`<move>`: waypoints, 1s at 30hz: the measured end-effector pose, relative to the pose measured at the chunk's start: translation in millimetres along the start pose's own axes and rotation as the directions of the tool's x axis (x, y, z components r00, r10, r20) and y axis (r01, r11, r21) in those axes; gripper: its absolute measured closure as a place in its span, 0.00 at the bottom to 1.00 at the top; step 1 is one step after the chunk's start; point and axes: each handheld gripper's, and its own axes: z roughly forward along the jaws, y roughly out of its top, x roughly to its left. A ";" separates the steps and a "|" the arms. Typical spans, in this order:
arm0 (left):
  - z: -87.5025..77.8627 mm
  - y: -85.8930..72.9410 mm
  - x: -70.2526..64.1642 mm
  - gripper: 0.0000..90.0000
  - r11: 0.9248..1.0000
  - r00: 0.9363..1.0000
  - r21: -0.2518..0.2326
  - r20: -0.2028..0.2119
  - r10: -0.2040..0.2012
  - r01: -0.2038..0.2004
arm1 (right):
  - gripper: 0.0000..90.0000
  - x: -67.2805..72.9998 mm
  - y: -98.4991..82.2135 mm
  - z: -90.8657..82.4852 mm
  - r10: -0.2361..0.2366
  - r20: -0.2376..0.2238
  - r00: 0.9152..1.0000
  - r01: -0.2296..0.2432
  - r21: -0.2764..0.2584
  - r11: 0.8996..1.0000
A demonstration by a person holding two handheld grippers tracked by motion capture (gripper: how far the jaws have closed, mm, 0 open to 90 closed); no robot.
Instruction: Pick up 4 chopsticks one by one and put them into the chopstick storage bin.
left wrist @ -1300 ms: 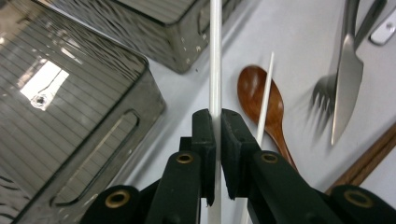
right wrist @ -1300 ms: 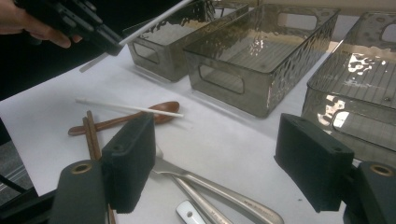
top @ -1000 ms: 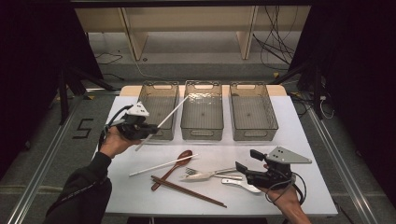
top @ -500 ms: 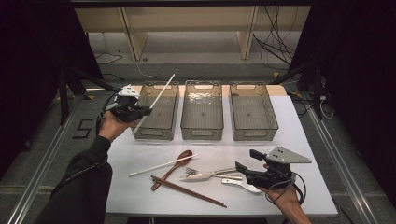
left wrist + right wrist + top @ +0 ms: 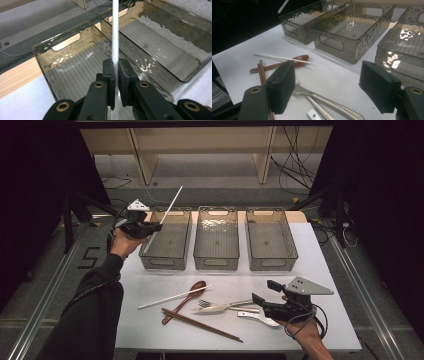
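Sorting | left gripper (image 5: 114,75) clamps white stick (image 5: 169,206), long axis tilted up over leftmost bin (image 5: 150,261) | right gripper (image 5: 260,301) wide open, empty, near cutlery.

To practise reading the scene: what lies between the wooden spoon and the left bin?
In the high view, only bare table separates the wooden spoon from the left bin.

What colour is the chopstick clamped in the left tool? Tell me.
White chopstick, clearest in the left gripper view, pinched by the left tool.
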 end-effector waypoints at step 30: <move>26.0 -19.5 13.8 0.93 0.997 0.997 0.019 -0.030 -0.069 0.070 | 0.33 0.2 -0.1 0.5 -0.001 -0.004 1.000 0.001 0.000 1.000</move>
